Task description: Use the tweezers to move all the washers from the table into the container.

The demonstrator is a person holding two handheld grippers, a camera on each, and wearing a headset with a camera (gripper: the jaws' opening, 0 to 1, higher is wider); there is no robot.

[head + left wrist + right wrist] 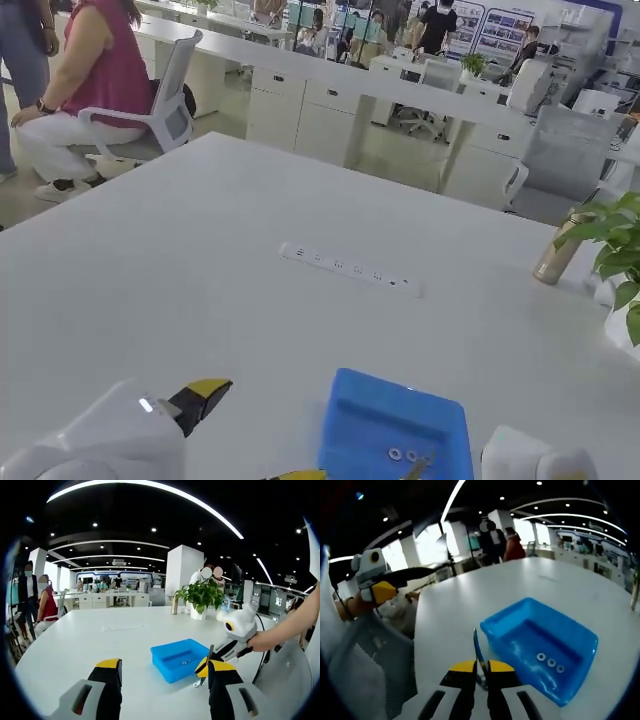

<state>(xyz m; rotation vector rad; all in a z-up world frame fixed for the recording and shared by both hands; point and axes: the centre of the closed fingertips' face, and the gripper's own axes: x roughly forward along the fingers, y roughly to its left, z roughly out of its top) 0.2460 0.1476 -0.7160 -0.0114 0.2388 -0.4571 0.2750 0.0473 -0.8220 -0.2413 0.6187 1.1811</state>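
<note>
A blue container sits on the white table near its front edge. Three small washers lie inside it in a row. My right gripper is shut on thin tweezers, whose tips point up beside the container's near left rim. In the head view the tweezers' end is over the container close to the washers. My left gripper stands open with nothing between its fingers, to the left of the container. One of its yellow-tipped fingers shows at the lower left of the head view.
A white power strip is set into the middle of the table. At the far right stand a potted plant and a metal bottle. A person sits in an office chair beyond the table's left side.
</note>
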